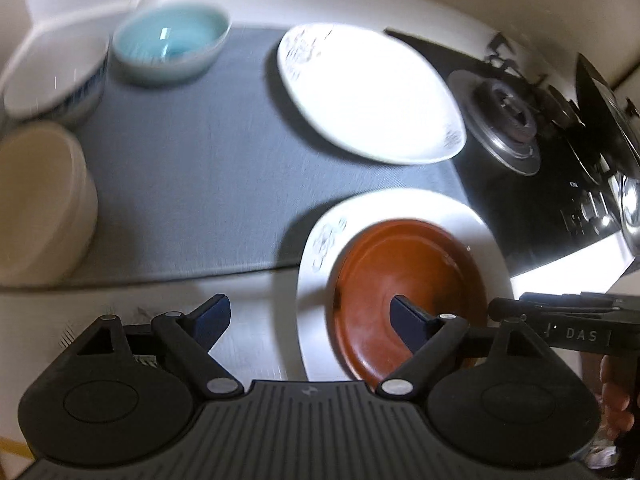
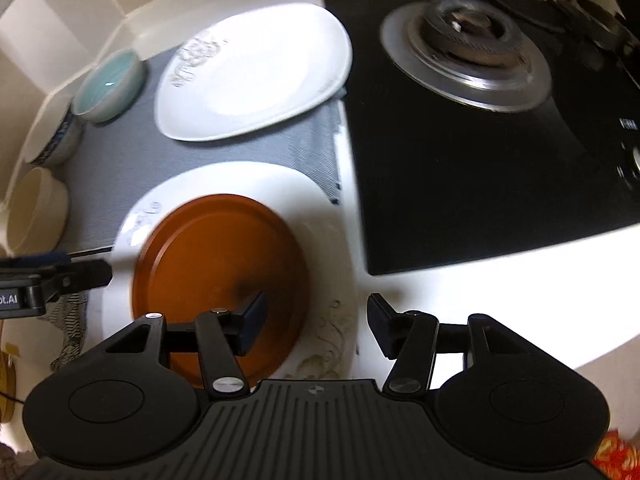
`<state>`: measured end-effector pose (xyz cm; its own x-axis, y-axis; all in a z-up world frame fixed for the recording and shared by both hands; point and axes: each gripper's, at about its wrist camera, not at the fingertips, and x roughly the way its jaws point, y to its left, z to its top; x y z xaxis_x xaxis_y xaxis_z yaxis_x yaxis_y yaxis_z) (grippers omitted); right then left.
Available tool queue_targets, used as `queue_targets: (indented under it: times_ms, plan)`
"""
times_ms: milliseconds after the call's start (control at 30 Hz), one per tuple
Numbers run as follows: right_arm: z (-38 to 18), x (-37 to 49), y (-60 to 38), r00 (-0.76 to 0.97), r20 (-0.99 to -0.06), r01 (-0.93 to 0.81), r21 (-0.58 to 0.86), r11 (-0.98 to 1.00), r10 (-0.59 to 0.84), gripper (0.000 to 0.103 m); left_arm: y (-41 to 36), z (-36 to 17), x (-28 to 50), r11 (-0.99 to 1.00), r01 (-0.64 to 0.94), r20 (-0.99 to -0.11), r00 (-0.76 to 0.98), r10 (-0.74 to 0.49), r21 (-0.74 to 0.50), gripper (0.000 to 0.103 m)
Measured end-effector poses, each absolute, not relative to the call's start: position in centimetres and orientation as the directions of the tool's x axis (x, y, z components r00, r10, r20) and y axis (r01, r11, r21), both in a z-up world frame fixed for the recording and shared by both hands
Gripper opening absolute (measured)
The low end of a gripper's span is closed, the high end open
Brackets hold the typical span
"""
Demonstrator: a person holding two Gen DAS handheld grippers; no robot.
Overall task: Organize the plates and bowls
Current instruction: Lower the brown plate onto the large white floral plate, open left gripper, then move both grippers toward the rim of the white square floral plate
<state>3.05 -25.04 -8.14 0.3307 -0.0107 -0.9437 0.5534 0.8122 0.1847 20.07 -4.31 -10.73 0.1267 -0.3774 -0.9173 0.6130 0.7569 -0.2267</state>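
One readable label, "DAS", marks the right tongs (image 1: 580, 334) body.

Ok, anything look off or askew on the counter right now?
One thing: the brown plate sits off-centre on the near white plate, shifted toward its front edge. That white plate also lies only partly on the grey mat, hanging over onto bare counter. No spills or breakage visible.
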Motion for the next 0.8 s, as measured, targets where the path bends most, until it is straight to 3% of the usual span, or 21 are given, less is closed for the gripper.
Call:
queue_targets:
  times_ms: [500, 800]
  plan:
    - [-9.1, 3.7, -24.1, 0.297, -0.955, 0.552, 0.174, 0.816, 0.002, 0.065, -5.1, -12.2, 19.4, 0.689, 0.606, -0.879, -0.034, -0.476, -0.397, 0.09]
    - [-9.3, 4.2, -23.9, 0.288, -0.958, 0.555, 0.173, 0.813, 0.008, 0.068, -5.4, -12.2, 19.6, 0.702, 0.59, -0.879, -0.029, -0.477, -0.4, 0.091]
